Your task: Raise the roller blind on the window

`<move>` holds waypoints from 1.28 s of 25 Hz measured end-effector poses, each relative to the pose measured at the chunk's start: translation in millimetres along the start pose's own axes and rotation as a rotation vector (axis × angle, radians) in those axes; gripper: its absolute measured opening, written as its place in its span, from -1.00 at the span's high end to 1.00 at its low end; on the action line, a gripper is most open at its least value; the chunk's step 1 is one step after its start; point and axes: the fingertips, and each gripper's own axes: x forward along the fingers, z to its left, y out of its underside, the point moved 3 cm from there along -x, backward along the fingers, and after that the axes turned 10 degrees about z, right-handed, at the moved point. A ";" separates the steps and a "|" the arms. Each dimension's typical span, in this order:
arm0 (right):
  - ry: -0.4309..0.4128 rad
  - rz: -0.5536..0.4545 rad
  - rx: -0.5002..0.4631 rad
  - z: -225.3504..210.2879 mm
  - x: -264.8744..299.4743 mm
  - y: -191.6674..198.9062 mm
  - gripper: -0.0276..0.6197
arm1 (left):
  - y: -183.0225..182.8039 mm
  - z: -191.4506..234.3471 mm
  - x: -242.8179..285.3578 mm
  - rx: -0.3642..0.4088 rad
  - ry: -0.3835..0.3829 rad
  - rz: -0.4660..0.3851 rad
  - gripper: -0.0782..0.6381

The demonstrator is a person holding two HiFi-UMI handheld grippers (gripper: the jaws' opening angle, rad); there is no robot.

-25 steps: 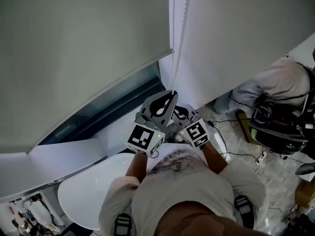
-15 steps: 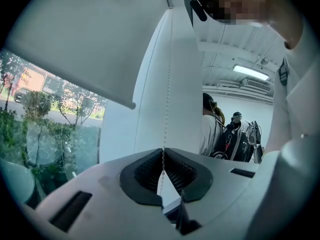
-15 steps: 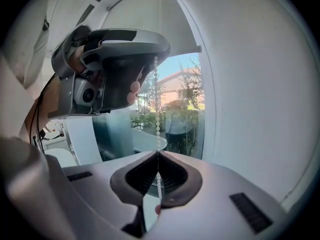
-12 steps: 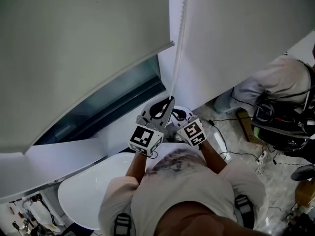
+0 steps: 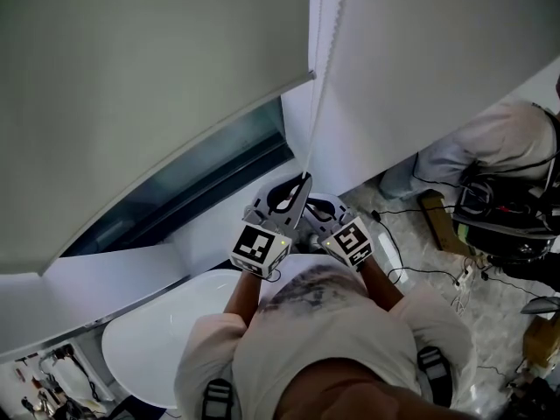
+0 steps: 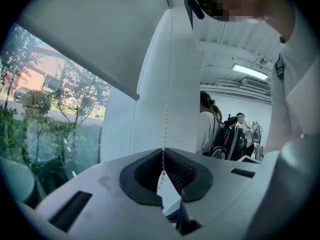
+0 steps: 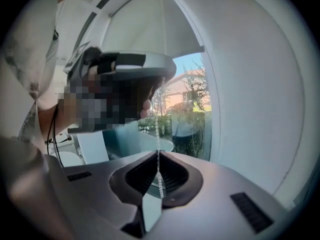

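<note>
Roller blind (image 5: 149,86) fills the left and top of the head view. It is grey-white, partly down, and its bottom bar slants from lower left up to centre. Below the bar a strip of window glass (image 5: 201,186) is uncovered; trees and a building show through it in the left gripper view. A round white desk (image 5: 140,348) sits at lower left under the sill.

At centre, the bead chain (image 5: 317,77) hangs along the blind's right edge against a white wall panel (image 5: 420,68) and runs straight down into the grippers. The left hand-held gripper (image 6: 163,153) is clenched on the bead chain, which is pinched where the dark pads meet and has a short tail dangling below. The right hand-held gripper (image 7: 158,154) is also clenched on the bead chain, with its pads together on the beads. It sits just beside and lower than the left one, which shows above it in the right gripper view. Both marker cubes face the head camera, close to the operator's chest.

On the right, another person (image 5: 490,147) in a light top bends over black gear (image 5: 503,226). Cables (image 5: 411,274) trail across the pale floor (image 5: 437,261).
</note>
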 end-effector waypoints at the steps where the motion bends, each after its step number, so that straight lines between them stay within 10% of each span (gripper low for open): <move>1: 0.003 -0.019 -0.003 0.7 -6.3 -4.1 0.72 | 0.6 -0.2 0.1 0.002 -0.002 0.000 0.74; 32: 0.130 -0.425 -0.219 -26.2 -123.7 -253.4 0.54 | 6.4 -0.7 14.1 0.006 0.006 -0.005 0.74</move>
